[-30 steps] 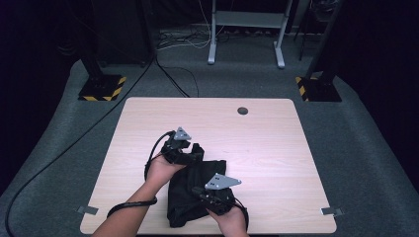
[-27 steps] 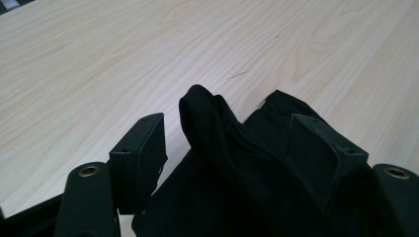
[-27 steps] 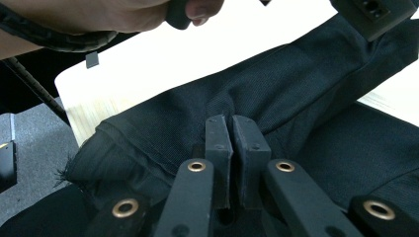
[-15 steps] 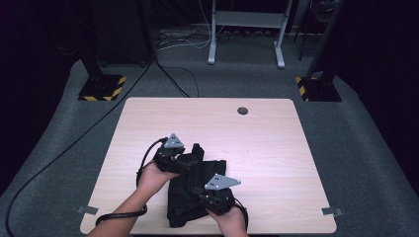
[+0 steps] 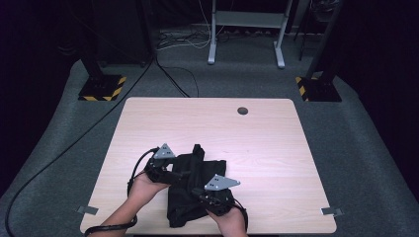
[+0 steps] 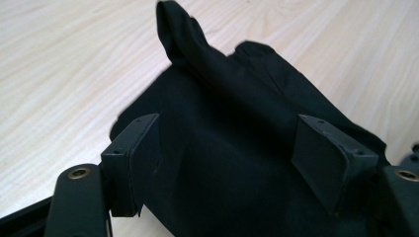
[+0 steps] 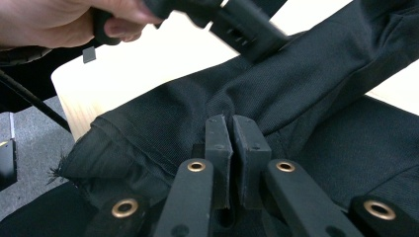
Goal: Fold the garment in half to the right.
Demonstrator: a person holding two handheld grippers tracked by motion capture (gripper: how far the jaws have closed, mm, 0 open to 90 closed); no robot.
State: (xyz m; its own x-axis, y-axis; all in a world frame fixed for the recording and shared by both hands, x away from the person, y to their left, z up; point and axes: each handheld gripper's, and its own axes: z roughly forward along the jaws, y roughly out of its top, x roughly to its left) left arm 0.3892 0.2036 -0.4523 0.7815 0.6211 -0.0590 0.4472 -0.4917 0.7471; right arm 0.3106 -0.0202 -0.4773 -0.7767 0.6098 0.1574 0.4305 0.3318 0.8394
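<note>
A crumpled black cloth (image 5: 197,165) lies on the front left part of the wooden table (image 5: 257,133). My left gripper (image 5: 182,174) is at the cloth's left edge, pointing right. In the left gripper view the left gripper (image 6: 230,128) is open; its jaws have just been opening and stand wide over the cloth (image 6: 237,74) without pressing it. A fold of the cloth sticks up at its far end. My right gripper (image 5: 200,191) sits on the near part of the cloth. In the right gripper view the right gripper (image 7: 232,123) is shut on a ridge of the fabric (image 7: 316,74).
A round cable hole (image 5: 242,110) sits near the table's far edge. Tape marks (image 5: 88,211) lie at the front corners. Two stands with striped bases (image 5: 101,88) are on the floor behind, and a cable (image 5: 49,163) runs along the left.
My left gripper has drawn back to the left and toward the person, leaving the cloth's far fold behind. The right gripper has stayed in place.
</note>
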